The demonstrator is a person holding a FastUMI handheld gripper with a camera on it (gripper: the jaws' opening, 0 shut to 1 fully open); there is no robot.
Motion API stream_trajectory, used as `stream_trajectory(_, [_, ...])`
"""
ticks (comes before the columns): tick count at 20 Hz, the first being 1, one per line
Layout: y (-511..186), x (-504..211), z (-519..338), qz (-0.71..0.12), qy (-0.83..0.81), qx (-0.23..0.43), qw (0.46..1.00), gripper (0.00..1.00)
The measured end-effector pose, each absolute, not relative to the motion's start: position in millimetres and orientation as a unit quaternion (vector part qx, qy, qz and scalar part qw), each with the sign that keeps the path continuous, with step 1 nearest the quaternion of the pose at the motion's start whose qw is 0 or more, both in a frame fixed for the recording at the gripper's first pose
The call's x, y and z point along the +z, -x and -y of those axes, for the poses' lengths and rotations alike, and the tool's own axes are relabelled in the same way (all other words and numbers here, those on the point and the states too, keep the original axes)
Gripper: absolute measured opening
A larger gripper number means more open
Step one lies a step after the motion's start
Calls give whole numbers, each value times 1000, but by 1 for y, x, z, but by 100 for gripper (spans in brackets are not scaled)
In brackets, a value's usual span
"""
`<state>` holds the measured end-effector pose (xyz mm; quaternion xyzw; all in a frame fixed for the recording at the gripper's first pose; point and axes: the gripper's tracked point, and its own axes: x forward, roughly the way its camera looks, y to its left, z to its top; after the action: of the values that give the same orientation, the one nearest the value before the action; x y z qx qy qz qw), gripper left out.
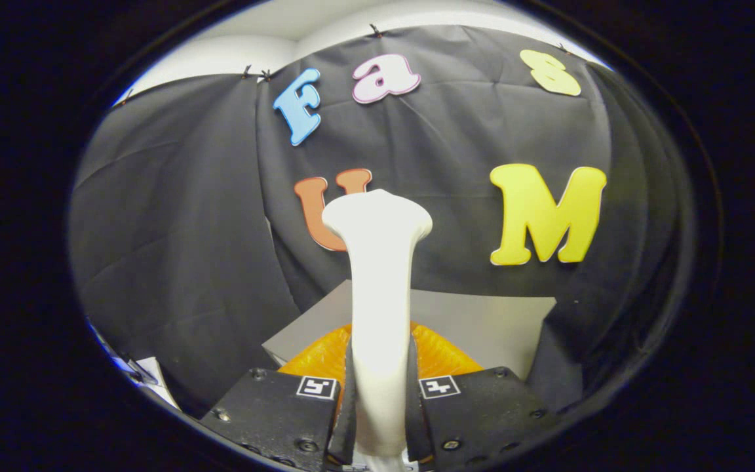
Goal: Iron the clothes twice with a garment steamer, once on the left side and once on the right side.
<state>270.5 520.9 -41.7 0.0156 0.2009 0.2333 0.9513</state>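
Black cloth wall fills the background, with a grey table below it. On the table lies an orange garment, partly hidden by the steamer and the fingers.

Gripper is clamped on the white steamer: both fingers press on its handle from either side, no gap visible. The steamer's long axis runs straight out from between the fingers, along their own line. Its neck widens to a flared head, which ends well beyond the fingertips and sits in front of the wall, above the far edge of the table. Which way the steam face points I cannot tell from this angle.

Relation that matters: the garment lies below the steamer, just ahead of the fingertips and under the handle, spreading to both sides of it. The head is lifted clear of the garment and does not touch it. So the garment is down and close in, while the steamer points up and away over it.

Judged from that, the next move needs the head tipped down toward the garment, then shifted to one side of it for a pass. Whether any pass is already done I cannot tell. Risk: tilting could twist the smooth handle in the grip.
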Motion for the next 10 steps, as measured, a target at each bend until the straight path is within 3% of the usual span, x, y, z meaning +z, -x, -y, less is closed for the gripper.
stream_trajectory(10, [-191,20,-369,-124,-21,143,982,32])
